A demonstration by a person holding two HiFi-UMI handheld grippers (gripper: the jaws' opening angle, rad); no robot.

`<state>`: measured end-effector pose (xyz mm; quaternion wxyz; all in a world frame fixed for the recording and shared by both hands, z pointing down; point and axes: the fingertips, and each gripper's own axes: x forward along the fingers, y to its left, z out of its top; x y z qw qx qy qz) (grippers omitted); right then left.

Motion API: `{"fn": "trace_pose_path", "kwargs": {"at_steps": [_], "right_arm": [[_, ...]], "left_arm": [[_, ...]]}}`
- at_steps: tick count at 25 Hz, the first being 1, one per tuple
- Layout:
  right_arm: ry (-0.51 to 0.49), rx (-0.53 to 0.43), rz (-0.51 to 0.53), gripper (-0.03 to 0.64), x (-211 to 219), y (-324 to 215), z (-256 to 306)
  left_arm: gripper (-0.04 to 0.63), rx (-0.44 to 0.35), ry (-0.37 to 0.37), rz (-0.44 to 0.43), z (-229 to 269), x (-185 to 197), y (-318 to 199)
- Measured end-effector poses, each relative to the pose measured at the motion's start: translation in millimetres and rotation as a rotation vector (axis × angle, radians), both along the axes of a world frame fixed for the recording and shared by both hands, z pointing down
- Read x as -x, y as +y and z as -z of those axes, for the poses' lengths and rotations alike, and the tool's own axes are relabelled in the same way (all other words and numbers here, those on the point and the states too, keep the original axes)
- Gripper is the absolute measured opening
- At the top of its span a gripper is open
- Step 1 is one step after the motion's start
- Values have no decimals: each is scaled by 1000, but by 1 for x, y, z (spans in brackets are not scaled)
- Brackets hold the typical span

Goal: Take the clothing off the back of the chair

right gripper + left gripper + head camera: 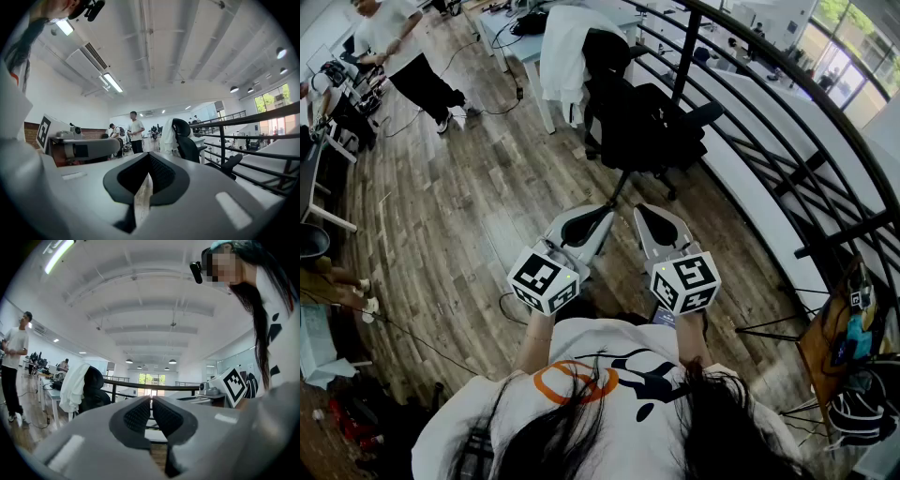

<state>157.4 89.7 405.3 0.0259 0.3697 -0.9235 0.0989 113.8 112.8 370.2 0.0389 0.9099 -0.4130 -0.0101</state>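
Observation:
A white garment (563, 49) hangs over the back of a black office chair (647, 117), which stands ahead of me on the wood floor. The left gripper view has the garment (75, 387) and chair (96, 391) at its left, and in the right gripper view the garment (167, 135) and chair (188, 146) are a little right of centre. My left gripper (602, 212) and right gripper (643, 212) are held side by side, well short of the chair. Both are shut with nothing between the jaws, as the left gripper (151, 400) and right gripper (149, 156) show up close.
A black railing (787, 141) curves along the right. A white desk (511, 37) stands behind the chair. A person (398, 52) stands at the far left. Cables (478, 111) trail over the floor, and a tripod and gear (848, 328) stand at the right.

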Motion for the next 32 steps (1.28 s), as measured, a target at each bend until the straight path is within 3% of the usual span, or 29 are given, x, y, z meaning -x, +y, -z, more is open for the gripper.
{"fn": "trace_pose_path", "kwargs": {"at_steps": [10,18,24,32], "right_arm": [[-51,33,-6,8,0,-22,-5],[-35,51,35,6,22,-51,-20],[-31,69,23,6,54,-97,-27],[-19,83,-26,6,121,-175,-20]], "left_arm": [[0,8,24,46,3,12,-13],[0,30,31,77,-10,37,-46],[64,39,34,72,-19,73,-93],[70,36,18,15,-8,138,-176]]}}
